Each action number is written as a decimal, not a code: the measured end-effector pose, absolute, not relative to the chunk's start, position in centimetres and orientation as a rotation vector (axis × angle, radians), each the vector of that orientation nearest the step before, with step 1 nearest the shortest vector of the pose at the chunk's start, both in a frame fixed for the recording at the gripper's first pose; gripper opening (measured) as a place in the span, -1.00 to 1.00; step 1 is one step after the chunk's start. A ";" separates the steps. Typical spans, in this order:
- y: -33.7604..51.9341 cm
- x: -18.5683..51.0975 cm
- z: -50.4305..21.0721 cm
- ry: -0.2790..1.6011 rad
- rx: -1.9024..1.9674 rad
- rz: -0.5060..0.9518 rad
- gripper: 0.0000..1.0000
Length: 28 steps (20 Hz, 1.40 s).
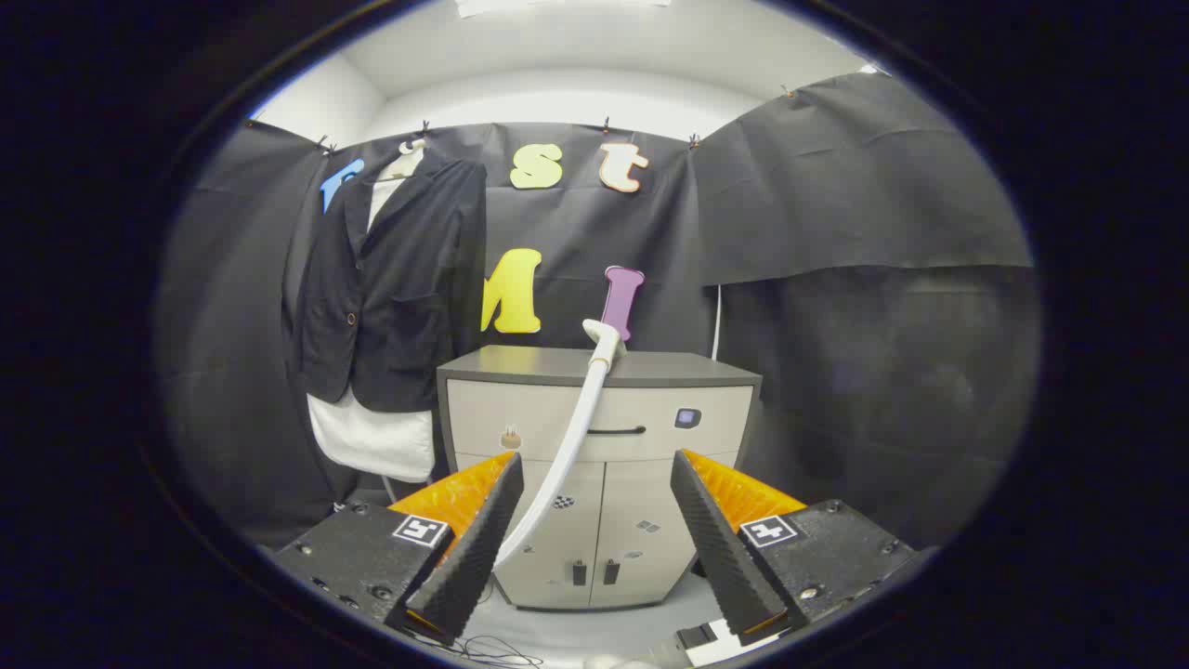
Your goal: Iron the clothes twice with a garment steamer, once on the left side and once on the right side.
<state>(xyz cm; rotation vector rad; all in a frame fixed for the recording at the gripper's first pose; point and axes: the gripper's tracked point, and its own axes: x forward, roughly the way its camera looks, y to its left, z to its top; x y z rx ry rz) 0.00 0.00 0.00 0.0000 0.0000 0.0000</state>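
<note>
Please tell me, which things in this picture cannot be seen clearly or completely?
- Steamer hose: in the gripper view its lower end passes behind one finger of the open gripper, so where it ends is hidden.
- Steamer head on the cabinet: too small to tell its shape.
- White garment: mostly covered by the dark jacket.
- Stickers on the cabinet doors: too small to make out.

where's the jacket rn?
In the gripper view, the dark jacket hangs on the booth wall, up and left of the grey cabinet, well beyond the open claw; a white hose runs between.
</note>
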 end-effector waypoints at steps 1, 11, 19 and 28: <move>0.0 0.0 0.0 -0.001 0.000 -0.001 0.98; -0.4 -0.1 1.1 -0.006 -0.003 -0.009 0.98; -4.3 3.4 9.8 -0.084 -0.035 -0.027 0.98; -8.8 16.6 20.7 -0.171 0.032 0.047 0.98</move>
